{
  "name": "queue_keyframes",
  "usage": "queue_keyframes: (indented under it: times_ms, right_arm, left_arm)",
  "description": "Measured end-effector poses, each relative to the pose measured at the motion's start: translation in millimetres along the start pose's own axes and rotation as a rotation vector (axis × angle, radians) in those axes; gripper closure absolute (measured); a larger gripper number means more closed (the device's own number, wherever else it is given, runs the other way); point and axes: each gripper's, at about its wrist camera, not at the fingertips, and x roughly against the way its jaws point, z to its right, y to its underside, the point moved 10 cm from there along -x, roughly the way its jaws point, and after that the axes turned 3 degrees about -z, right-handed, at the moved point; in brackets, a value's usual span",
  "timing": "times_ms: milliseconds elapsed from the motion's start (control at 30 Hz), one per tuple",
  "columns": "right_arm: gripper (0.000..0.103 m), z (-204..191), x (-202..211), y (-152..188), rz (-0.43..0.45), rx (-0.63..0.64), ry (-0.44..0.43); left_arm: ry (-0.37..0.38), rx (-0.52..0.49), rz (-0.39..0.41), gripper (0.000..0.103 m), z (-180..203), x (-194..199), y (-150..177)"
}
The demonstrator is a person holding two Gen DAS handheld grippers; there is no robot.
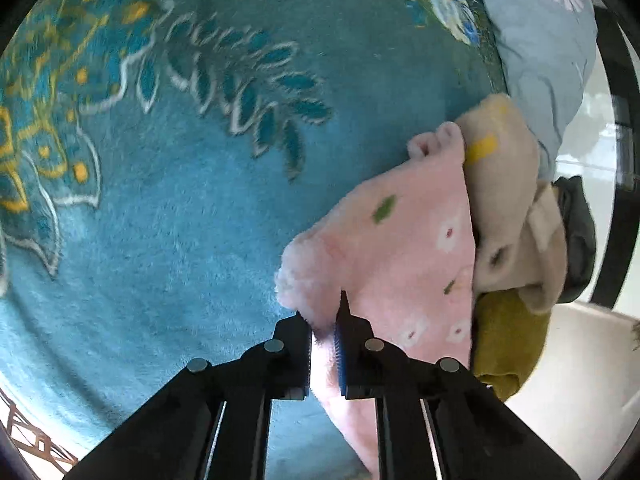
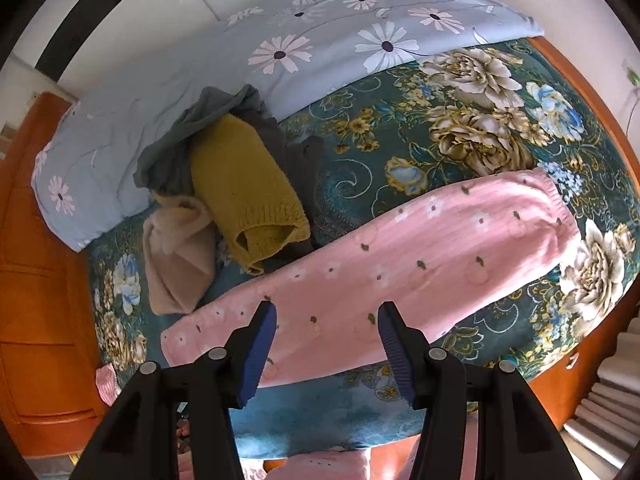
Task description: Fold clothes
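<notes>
Surface: a bed spread with a teal floral blanket [image 2: 460, 128], big cream and blue flowers on the right wrist view, plain plush blue with leaf patterns on the left wrist view [image 1: 192, 208]
Room: orange wooden bed frame [image 2: 36, 264] around the mattress, pale wall behind, a white ribbed object at the lower right corner
Bedding: one light blue quilt with daisies [image 2: 248, 52] folded along the far side
Task garment: pink fleece trousers [image 2: 400, 264] with small flowers, laid out long across the blanket, waistband to the right
Left gripper [image 1: 325, 320]: clenched on a fluffy edge of the pink fleece [image 1: 404, 232]
Right gripper [image 2: 327, 320]: released, jaws wide apart, hovering above the trouser middle, apart from the cloth
Pile: near the quilt, one mustard knit [image 2: 244, 192], one beige fleece piece [image 2: 176, 252], grey garments [image 2: 188, 136] underneath, number unclear
Edges: near bed edge just below the trousers
Open room: bare blanket beyond the trousers, right of the pile
Other: more pink cloth [image 2: 332, 464] below the near bed edge
</notes>
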Motion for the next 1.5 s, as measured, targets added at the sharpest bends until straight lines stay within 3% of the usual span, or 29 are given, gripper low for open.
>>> queue_keyframes:
  times_ms: [200,300,500,633,733,867,900,1000,1100,1200,1333,1433,1500]
  right_arm:
    - [0.046,20.0,-3.5,-4.5,0.0,-0.033,-0.065]
    - [0.046,33.5,-8.0,-7.5,-0.003,-0.044,-0.111]
    - [0.046,76.0,-26.2,-20.8,-0.034,-0.066,-0.193]
    - [0.046,109.6,-31.5,-32.0,-0.041,-0.077,-0.246]
    - [0.046,142.8,-35.9,-42.0,-0.031,-0.095,-0.265]
    - [0.046,191.5,-51.6,-47.8,-0.045,-0.152,-0.279]
    - [0.046,204.4,-57.1,-46.6,-0.055,-0.172,-0.282]
    - [0.046,232.7,-70.4,-39.5,-0.08,-0.211,-0.275]
    - [0.046,253.7,-80.2,-32.2,-0.096,-0.232,-0.264]
    - [0.046,274.6,-89.9,-24.9,-0.113,-0.253,-0.253]
    - [0.046,302.5,-102.9,-15.2,-0.135,-0.282,-0.237]
    - [0.046,323.4,-112.6,-7.9,-0.151,-0.303,-0.226]
    - [0.046,334.7,-117.8,-5.7,-0.154,-0.315,-0.224]
  left_arm:
    - [-0.019,0.066,0.113,0.097,8.4,32.5,9.0]
    - [-0.097,0.001,0.133,0.097,11.8,42.9,18.9]
    - [-0.204,-0.343,0.245,0.097,107.2,76.4,59.7]
    - [-0.24,-0.676,0.341,0.097,192.6,116.1,111.3]
    - [-0.254,-0.974,0.354,0.097,262.9,112.4,194.8]
    - [-0.269,-1.229,0.278,0.097,318.2,65.7,298.2]
    - [-0.282,-1.278,0.226,0.097,324.6,41.8,327.4]
    - [-0.314,-1.347,0.082,0.097,327.1,-22.8,391.3]
    - [-0.429,-1.397,-0.025,0.097,310.1,-89.7,438.5]
    - [-0.519,-1.371,-0.119,0.097,288.9,-136.6,464.0]
    - [-0.531,-1.38,-0.205,0.097,271.6,-155.8,495.8]
    - [-0.574,-1.406,-0.259,0.097,256.1,-167.4,502.3]
    - [-0.587,-1.34,-0.292,0.096,248.9,-171.9,495.9]
